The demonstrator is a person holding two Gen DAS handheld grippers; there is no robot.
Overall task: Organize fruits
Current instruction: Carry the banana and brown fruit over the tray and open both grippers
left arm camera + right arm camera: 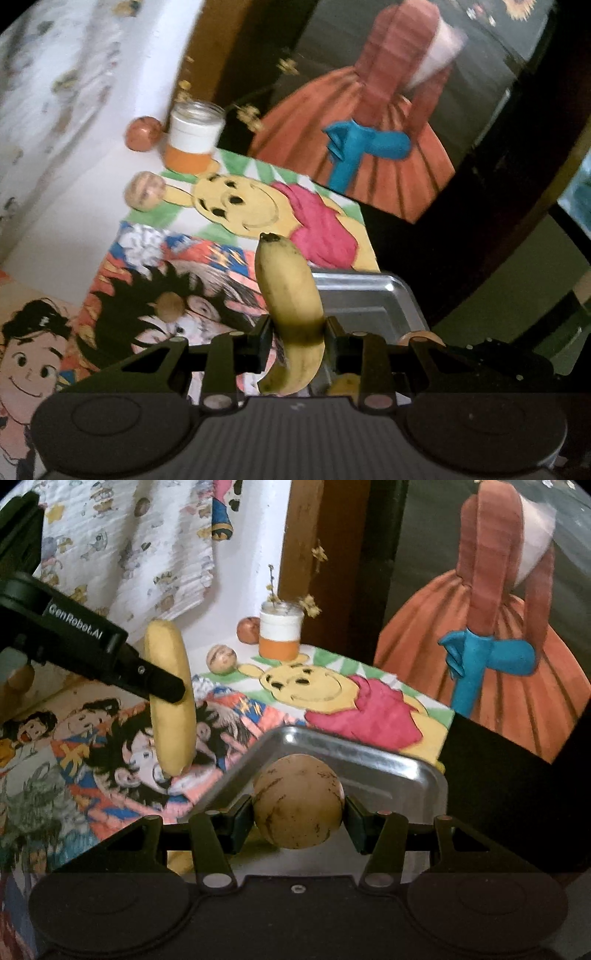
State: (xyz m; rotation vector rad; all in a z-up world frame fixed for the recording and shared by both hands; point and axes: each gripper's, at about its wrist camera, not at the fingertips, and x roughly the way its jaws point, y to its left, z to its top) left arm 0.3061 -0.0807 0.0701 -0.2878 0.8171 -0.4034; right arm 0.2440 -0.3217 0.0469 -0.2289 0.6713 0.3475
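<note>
Two fruits are clamped aloft: the left gripper pinches a banana, the right gripper a round tan fruit, both above a metal tray at the tabletop's near edge. Toward the far edge stand a jar, a reddish fruit and a pale ball. Cartoon drawings cover the surface; a painting leans behind.

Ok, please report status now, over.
Left hand-held gripper shut on yellow banana. Right hand-held gripper shut on round tan fruit. Silver metal tray below, unobstructed.
</note>
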